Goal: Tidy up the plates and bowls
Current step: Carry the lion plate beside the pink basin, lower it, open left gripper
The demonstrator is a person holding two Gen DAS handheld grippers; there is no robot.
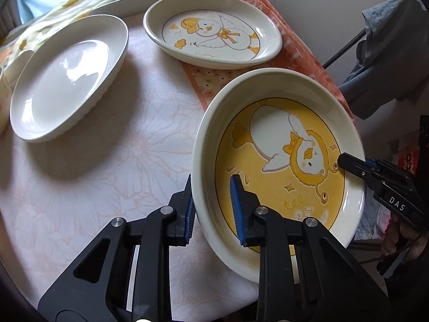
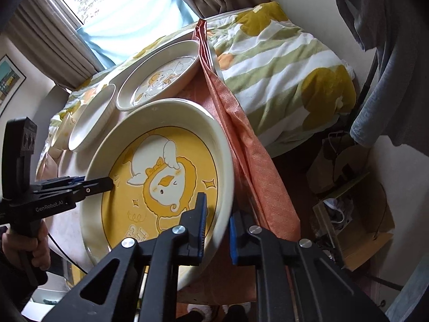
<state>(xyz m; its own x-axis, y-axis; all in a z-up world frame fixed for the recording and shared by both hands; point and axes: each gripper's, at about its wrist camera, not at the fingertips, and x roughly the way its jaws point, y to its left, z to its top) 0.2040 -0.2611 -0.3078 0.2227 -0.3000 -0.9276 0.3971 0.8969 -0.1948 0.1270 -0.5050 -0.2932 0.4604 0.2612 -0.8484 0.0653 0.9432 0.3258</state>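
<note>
Yellow duck plate (image 1: 278, 166) — empty, rim clamped by both grippers.

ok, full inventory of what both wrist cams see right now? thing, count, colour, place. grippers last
yellow duck plate: 1, cream rim, yellow centre, nearest, at the table edge, gripped on opposite rims
white duck plate: 1, cream with a yellow duck drawing, behind the yellow one, partly on the orange cloth
plain plate: 1, white, ribbed outer wall, on the tablecloth beside the white duck plate
tablecloth: 1, pale pink floral, covers the table
orange cloth: 1, orange-pink, hangs over the table edge
blanket: 1, green, white and mustard, behind the table
curtains: grey-brown, at the window
left gripper: 1, black with blue pads, shut on the yellow duck plate's rim
right gripper: 1, same colours, shut on the opposite rim
</note>
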